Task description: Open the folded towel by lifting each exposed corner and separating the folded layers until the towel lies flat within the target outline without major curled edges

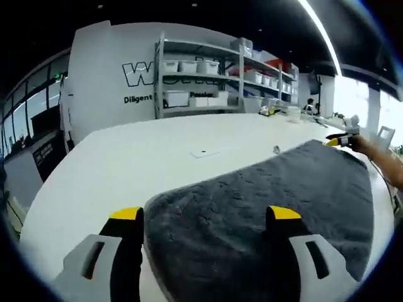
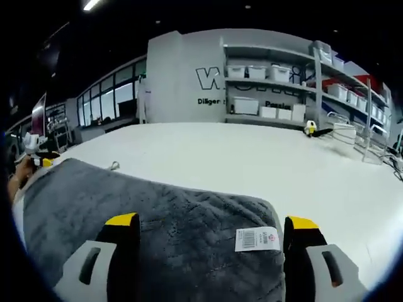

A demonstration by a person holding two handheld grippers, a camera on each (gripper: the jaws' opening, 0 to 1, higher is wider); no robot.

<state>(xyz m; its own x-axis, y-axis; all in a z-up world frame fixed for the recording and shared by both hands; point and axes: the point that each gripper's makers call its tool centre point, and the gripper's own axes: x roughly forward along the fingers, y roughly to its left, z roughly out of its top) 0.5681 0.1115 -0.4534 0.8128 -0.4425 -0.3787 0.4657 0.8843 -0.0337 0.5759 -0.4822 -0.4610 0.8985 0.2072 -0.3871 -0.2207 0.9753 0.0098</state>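
Looks mostly done to me: the towel lies spread on the white bench, one layer as far as I can tell, no big curls showing. No target outline visible, so can't judge placement. Left gripper and right gripper each sit at a corner with fingers spread, towel edge between them, not pinched. The label corner is rounded and flat. Plenty of bare bench beyond the far edge; shelves are well apart.
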